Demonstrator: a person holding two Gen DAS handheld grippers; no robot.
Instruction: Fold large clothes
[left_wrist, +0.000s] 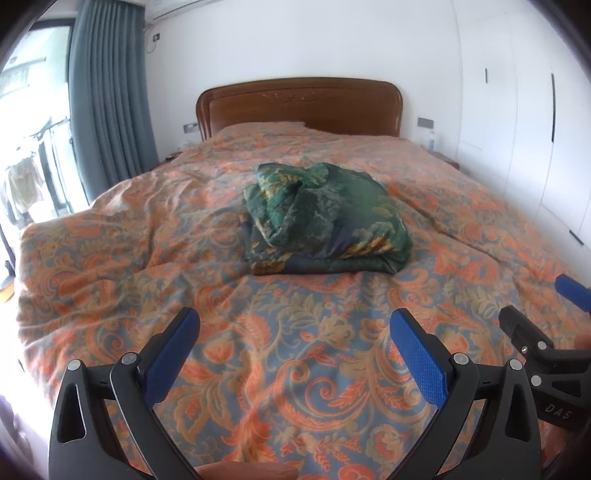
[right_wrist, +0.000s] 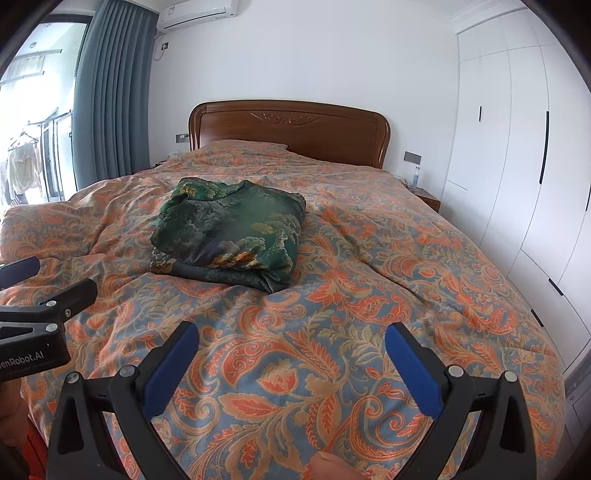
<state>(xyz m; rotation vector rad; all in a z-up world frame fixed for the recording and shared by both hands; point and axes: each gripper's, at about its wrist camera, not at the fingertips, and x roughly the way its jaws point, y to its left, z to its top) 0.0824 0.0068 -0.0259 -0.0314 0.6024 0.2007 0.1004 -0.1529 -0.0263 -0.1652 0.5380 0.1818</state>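
Note:
A green patterned garment (left_wrist: 325, 218) lies folded in a rough bundle in the middle of the bed (left_wrist: 110, 236); it also shows in the right wrist view (right_wrist: 232, 232), left of centre. My left gripper (left_wrist: 295, 325) is open and empty, above the bedspread well short of the garment. My right gripper (right_wrist: 291, 336) is open and empty, also short of the garment and to its right. The right gripper also shows at the right edge of the left wrist view (left_wrist: 546, 306), and the left gripper at the left edge of the right wrist view (right_wrist: 51, 280).
The orange and blue floral bedspread (right_wrist: 369, 295) covers the bed. A wooden headboard (right_wrist: 288, 129) stands at the far end. White wardrobe doors (right_wrist: 517, 166) line the right. A grey curtain (right_wrist: 110, 92) and a bright window are on the left. A bedside table with a bottle (right_wrist: 416, 175) stands at the far right.

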